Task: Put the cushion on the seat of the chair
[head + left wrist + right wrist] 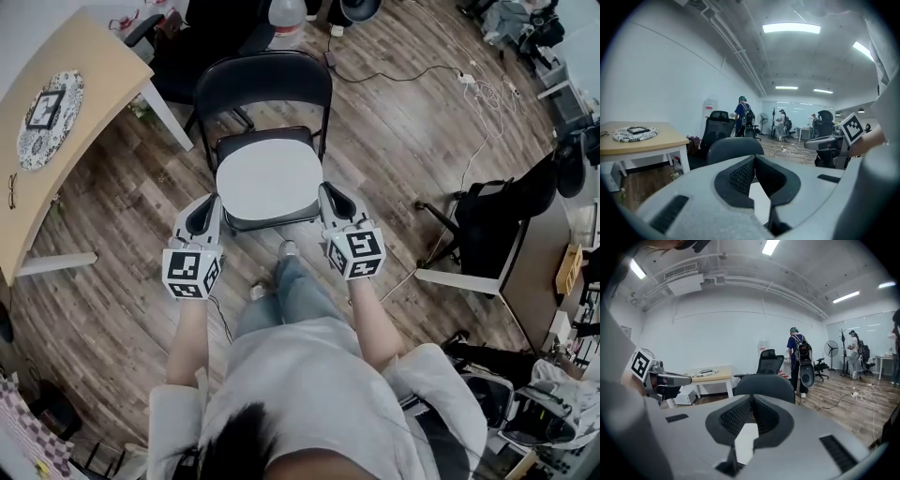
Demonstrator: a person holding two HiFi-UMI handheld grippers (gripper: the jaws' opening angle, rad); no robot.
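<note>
A black folding chair [263, 82] stands right in front of me; its backrest rises beyond the jaws in the left gripper view [735, 146] and the right gripper view [765, 383]. A flat white cushion [270, 178] hangs level over the seat, whose dark front edge shows below it. My left gripper [213, 202] is shut on the cushion's left edge and my right gripper [325, 193] on its right edge. A strip of white cushion [758, 199] shows pinched behind the left gripper's [754, 159] closed pads. The cushion [744, 439] shows likewise in the right gripper [752, 399].
A light wooden table [89, 70] with a round patterned mat [49, 117] stands at the left. Black office chairs sit behind the folding chair [202, 42] and at the right [497, 211]. Cables [478, 94] trail over the wooden floor. People [743, 115] stand far off.
</note>
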